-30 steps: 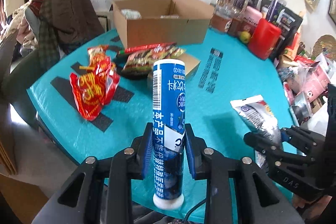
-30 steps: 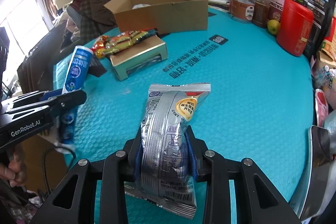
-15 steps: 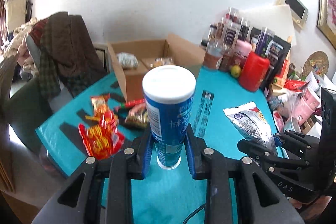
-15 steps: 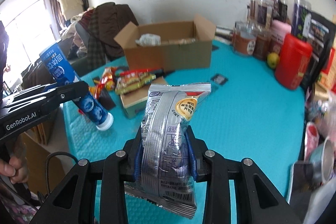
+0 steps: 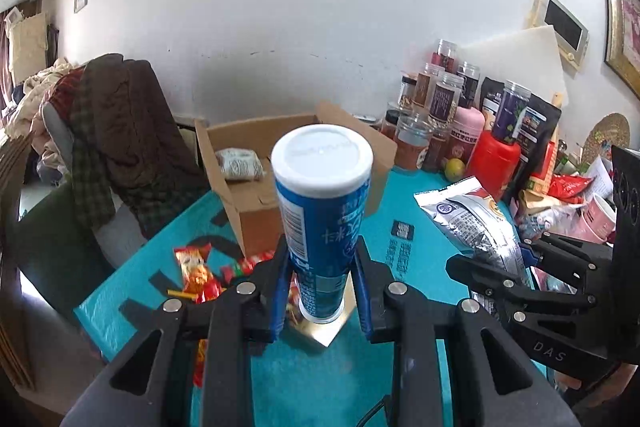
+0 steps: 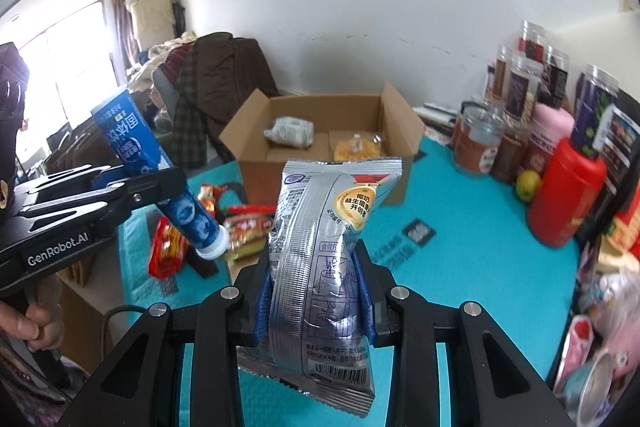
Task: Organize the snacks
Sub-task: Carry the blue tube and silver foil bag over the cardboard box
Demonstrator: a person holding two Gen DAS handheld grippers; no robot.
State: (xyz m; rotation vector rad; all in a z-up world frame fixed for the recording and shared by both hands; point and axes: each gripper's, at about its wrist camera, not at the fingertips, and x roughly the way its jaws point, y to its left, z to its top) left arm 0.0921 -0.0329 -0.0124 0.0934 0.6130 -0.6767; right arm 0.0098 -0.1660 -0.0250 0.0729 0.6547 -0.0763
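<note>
So my left gripper (image 5: pixel 322 283) is clamped on the blue tube (image 5: pixel 324 211), white cap facing the camera, and my right gripper (image 6: pixel 316 303) is squeezed tight on the silver pouch (image 6: pixel 320 267). Both hang in the air above the teal surface (image 6: pixel 460 267). Plenty of bare teal ahead on the right side; red snack packs (image 6: pixel 170 247) crowd the left edge. The open cardboard box (image 6: pixel 320 163) sits behind, jars (image 6: pixel 516 131) along the right edge.

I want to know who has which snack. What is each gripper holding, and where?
The left gripper clamps the blue tube with the white cap near its lower middle. The right gripper clamps the silver foil pouch around its middle.
</note>
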